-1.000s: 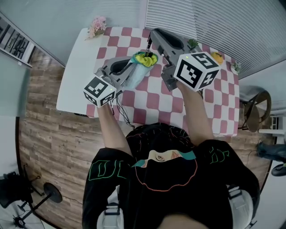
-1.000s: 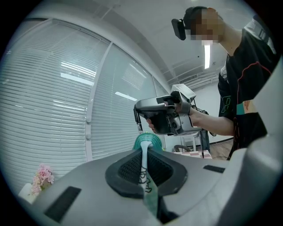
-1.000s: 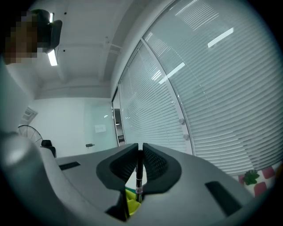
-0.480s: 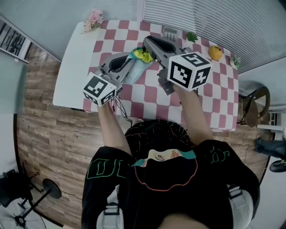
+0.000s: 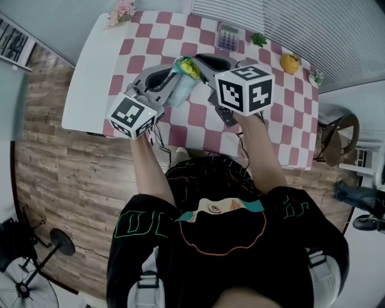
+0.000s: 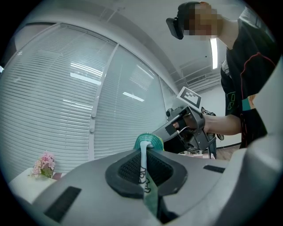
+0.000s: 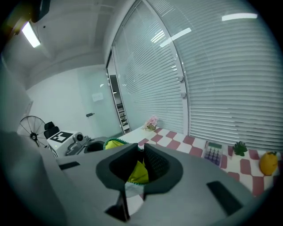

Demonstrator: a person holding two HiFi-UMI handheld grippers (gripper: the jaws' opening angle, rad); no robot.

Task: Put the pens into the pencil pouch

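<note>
The pencil pouch, pale blue outside with a yellow lining, is over the pink-and-white checked table, its open mouth turned toward the far side. In the head view it lies between the two tools, near the middle of the cloth. Whether its lower end rests on the cloth cannot be told.

The left gripper is clamped on the pouch's edge. In the left gripper view the jaws are together with a strip of pale printed fabric and the teal zip edge pinched between the pads.

The right gripper points down at the pouch mouth from the person's right side. In the right gripper view its jaws stand a little apart and have just been opening. The yellow lining shows through the gap. A thin dark shaft shows low in the gap. Whether it is a pen, and whether the pads touch it, cannot be told.

Toward the far edge of the table lie a calculator, a small green plant and a yellow-orange fruit. A bunch of pink flowers stands at the far left corner. White blinds run behind the table, and the floor is wood plank
</note>
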